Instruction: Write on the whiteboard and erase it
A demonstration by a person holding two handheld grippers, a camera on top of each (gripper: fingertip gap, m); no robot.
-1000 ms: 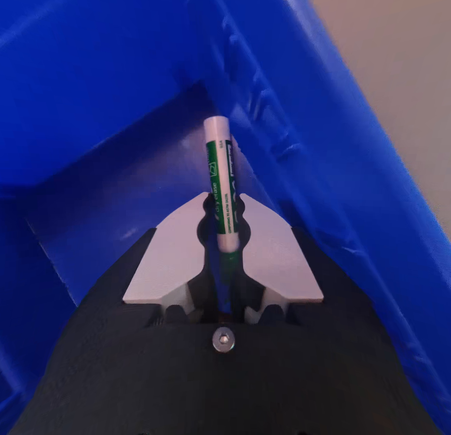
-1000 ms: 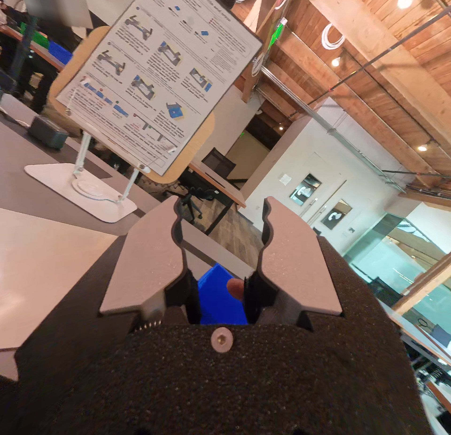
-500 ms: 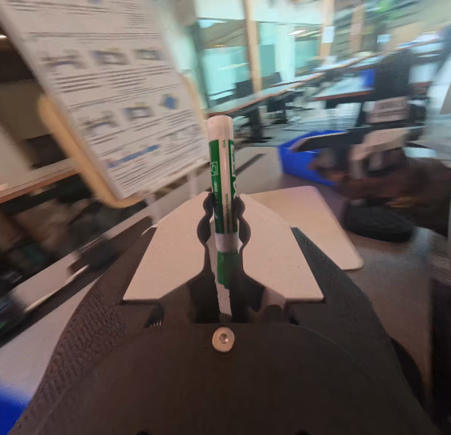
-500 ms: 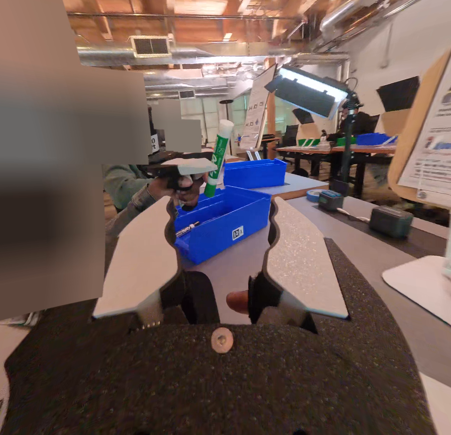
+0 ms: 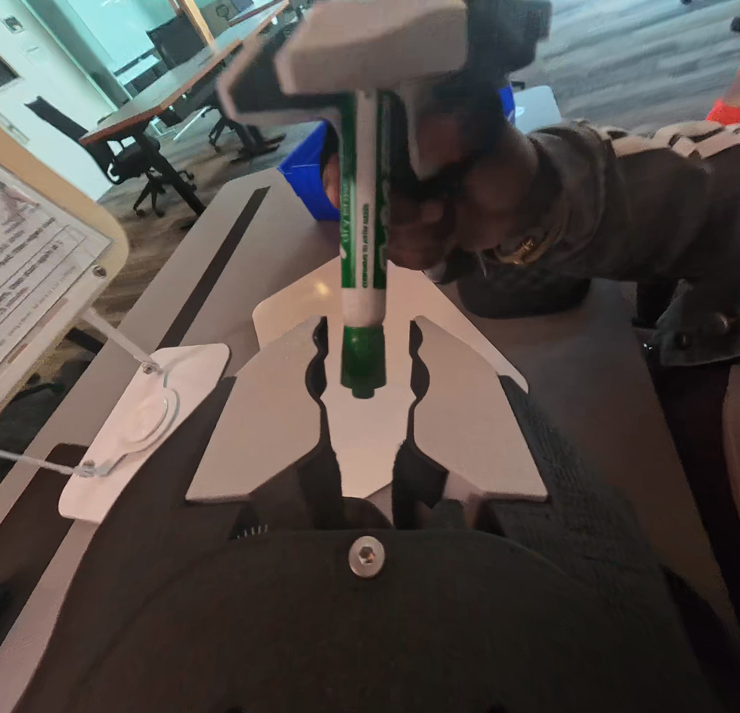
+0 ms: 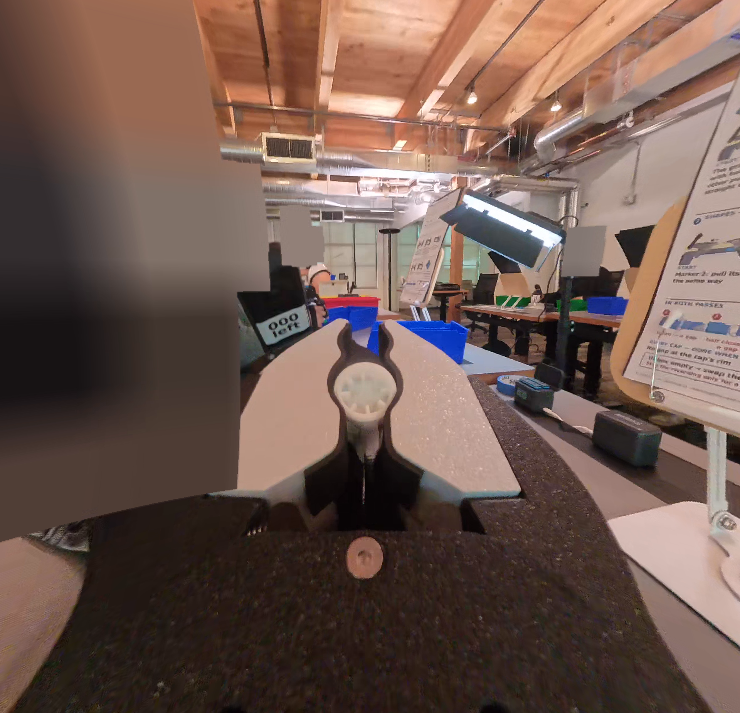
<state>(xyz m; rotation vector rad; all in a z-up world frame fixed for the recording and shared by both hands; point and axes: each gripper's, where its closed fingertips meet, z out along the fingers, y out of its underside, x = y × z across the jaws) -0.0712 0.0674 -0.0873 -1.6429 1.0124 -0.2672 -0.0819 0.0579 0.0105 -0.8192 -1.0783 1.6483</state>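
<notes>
Two views, left claw parted, right claw clamping marker.

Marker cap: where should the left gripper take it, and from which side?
Grip the green cap, coming end-on along the marker. The cap points straight into the open left gripper, between its fingers, and the right gripper clamps the white tail. Close on the cap's round sides.

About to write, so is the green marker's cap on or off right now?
On. The green cap covers the marker's end between the left gripper's open fingers; the right gripper is clamped on its other end.
</notes>
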